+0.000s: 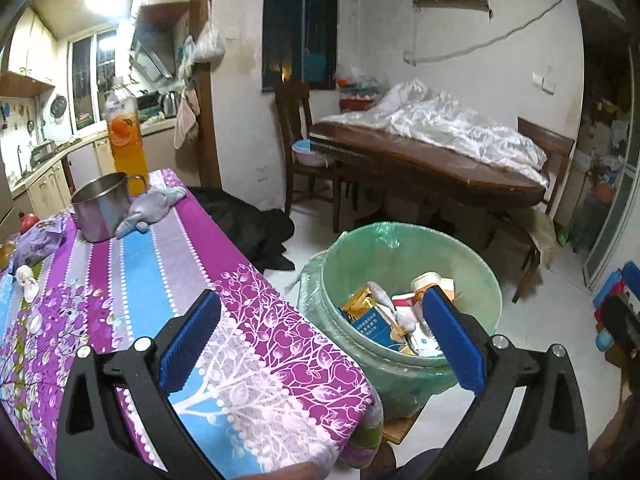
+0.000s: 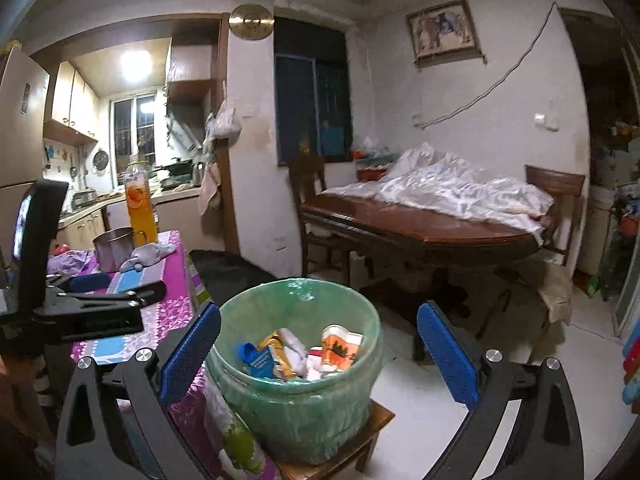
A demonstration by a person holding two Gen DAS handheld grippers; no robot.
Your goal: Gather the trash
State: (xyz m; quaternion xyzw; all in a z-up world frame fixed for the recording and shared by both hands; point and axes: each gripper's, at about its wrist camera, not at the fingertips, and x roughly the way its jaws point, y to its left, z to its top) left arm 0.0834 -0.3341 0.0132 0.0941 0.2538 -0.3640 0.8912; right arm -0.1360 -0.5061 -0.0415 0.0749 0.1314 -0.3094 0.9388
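Observation:
A bucket lined with a green bag (image 1: 362, 264) stands beside the table corner and holds cartons, boxes and wrappers (image 1: 380, 316). My left gripper (image 1: 320, 340) is open and empty, one finger over the tablecloth and the other over the bucket. A crumpled white tissue (image 1: 26, 280) and a purple packet (image 1: 36, 244) lie on the table at the far left. In the right wrist view my right gripper (image 2: 320, 356) is open and empty, straddling the bucket (image 2: 296, 412) from the near side, above the trash (image 2: 304, 352). The left gripper (image 2: 134, 285) shows over the table on the left.
The purple and blue floral tablecloth (image 1: 168, 272) bears a steel mug (image 1: 102, 208), a grey cloth (image 1: 148, 210) and an orange drink bottle (image 1: 124, 136). The bucket rests on a low wooden stool (image 2: 360, 444). A dark dining table (image 2: 420, 228) with chairs stands behind on white floor.

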